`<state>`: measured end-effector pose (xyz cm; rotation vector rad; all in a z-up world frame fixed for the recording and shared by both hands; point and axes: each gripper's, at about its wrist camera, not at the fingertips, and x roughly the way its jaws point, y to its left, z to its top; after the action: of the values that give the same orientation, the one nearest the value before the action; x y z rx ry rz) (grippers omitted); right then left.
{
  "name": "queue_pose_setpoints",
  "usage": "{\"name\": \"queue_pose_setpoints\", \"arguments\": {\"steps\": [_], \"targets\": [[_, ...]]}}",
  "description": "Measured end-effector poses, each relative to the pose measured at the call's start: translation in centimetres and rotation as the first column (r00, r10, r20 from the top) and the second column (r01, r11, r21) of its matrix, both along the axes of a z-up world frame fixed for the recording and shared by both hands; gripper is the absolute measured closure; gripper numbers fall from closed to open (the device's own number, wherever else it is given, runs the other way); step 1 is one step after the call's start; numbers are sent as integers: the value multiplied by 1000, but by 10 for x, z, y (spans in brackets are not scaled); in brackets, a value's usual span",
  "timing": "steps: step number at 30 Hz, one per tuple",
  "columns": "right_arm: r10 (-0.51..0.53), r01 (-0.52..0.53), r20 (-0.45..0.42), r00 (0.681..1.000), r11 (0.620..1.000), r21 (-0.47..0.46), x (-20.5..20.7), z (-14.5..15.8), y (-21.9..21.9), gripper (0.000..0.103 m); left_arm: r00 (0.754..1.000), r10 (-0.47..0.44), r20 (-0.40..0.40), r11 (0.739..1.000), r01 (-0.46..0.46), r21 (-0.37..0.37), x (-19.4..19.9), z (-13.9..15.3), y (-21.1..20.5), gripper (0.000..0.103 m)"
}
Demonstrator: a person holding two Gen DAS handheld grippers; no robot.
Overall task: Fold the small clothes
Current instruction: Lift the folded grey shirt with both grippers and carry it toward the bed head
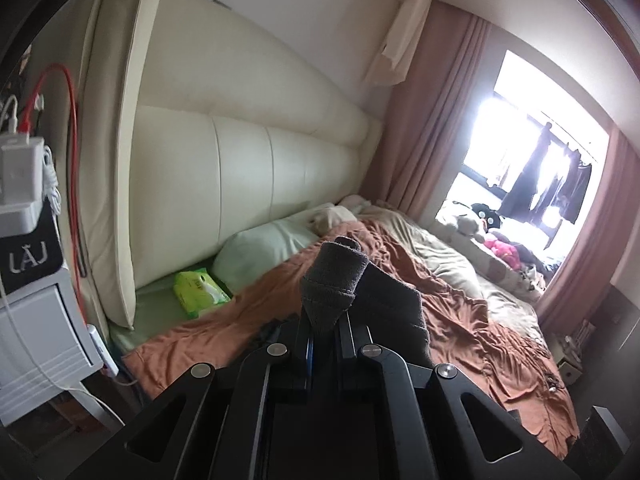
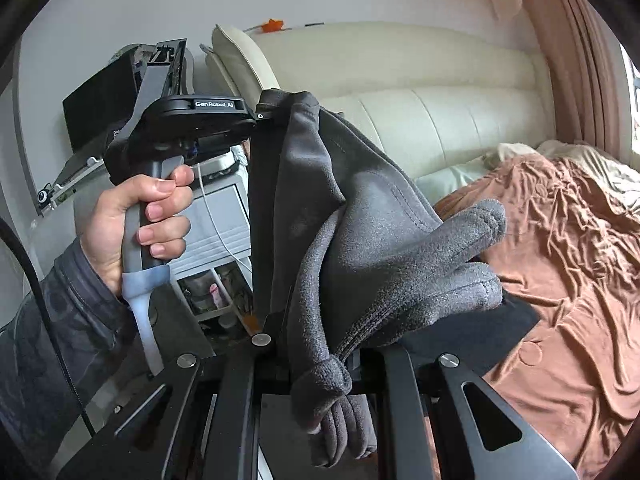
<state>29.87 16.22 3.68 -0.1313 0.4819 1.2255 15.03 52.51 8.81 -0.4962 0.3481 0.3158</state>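
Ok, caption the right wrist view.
Both grippers hold a grey glove above the bed.

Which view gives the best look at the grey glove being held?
The right wrist view: the grey glove fills the middle, its fingers and a seam plain, stretched from the left gripper down to the right gripper. The left wrist view shows only a bunched end in the gripper.

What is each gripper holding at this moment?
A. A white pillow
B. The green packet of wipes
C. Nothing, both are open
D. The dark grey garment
D: the left gripper and the right gripper are each shut on the dark grey garment, lifted above the bed.
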Motion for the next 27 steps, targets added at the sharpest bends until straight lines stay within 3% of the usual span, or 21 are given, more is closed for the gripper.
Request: {"name": "queue_pose_setpoints", "arguments": {"steps": [7,15,27], "targets": [[-41,41,-26,999,999,-33,54,-24,6,92,999,6,-45,999,-7,-37,46,-34,22,96],[-93,90,-94,991,995,-29,127,-37,-16,92,995,-21,-93,998,16,-59,114,-62,28,96],[-140,130,-229,963,990,-58,200,-89,32,92,968,-54,-245,998,45,-42,218,-124,29,96]]}}
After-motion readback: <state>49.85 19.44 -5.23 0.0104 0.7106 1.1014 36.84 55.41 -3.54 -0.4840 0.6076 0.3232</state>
